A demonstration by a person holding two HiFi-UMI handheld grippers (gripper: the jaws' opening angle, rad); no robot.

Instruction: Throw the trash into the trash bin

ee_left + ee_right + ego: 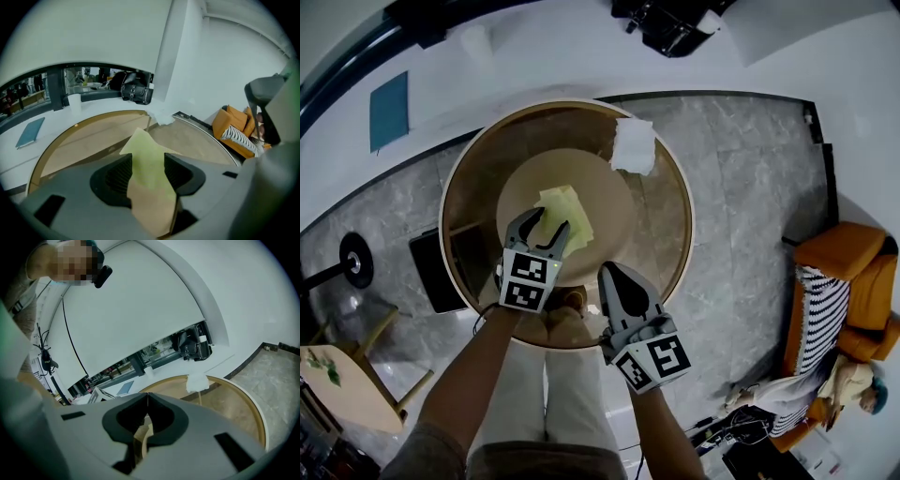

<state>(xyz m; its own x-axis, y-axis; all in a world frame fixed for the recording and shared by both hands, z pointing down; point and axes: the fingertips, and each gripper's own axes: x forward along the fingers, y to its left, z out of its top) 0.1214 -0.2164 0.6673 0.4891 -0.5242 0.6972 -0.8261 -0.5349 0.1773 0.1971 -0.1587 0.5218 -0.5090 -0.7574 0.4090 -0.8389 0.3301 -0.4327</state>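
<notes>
The yellow paper [565,217] is pinched between the jaws of the left gripper [546,225], over the middle of the round table [684,216]. In the left gripper view the paper [149,159] runs through the left gripper [147,173] from back to front. Both ribbed pads press on it, and a loose pointed end sticks out ahead. I cannot tell whether that loose end touches the glass top.

The grip looks sound but the sheet is thin and floppy. The carry is best done steadily with the jaws kept tight, so the paper does not slide out or catch the table rim.

A crumpled white tissue [634,145] lies at the far edge of the table, well apart from the paper. It probably goes next.

The right gripper [619,281] hovers near the person's edge of the table. Its own view shows the right gripper [146,401] with jaws together and nothing between them, so it is free for the tissue.

No bin shows clearly. A dark box [436,272] beside the table on the left may be it, and that should be checked before letting go.
</notes>
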